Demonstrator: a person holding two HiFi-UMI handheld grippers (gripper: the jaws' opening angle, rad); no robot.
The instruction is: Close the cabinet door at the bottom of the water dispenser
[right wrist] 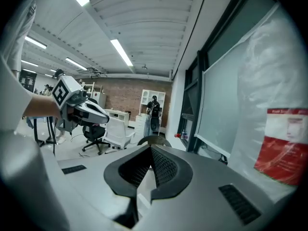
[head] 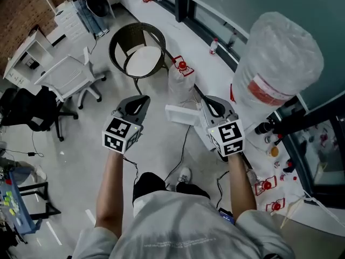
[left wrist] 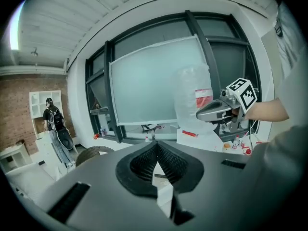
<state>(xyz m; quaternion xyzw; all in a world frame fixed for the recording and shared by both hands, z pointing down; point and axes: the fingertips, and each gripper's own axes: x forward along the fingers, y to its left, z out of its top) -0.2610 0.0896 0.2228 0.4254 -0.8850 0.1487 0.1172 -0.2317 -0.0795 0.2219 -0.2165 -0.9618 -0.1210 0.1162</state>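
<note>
The water dispenser's big clear bottle (head: 280,63) with a red label stands at the right, seen too in the left gripper view (left wrist: 192,100) and the right gripper view (right wrist: 274,119). A white panel (head: 180,115) juts left from the dispenser's base near the floor; it looks like the open cabinet door. My left gripper (head: 144,97) hangs left of the panel, apart from it, jaws shut and empty (left wrist: 156,143). My right gripper (head: 207,100) is over the panel's right end, jaws shut with nothing in them (right wrist: 151,147). Whether it touches the panel I cannot tell.
A round wicker chair (head: 137,50) stands beyond the grippers, a white office chair (head: 67,77) and a black one (head: 27,109) to the left. A black cable (head: 183,144) runs over the floor by the person's feet. A clear bag (head: 180,85) lies near the panel. A person (right wrist: 153,109) stands far off.
</note>
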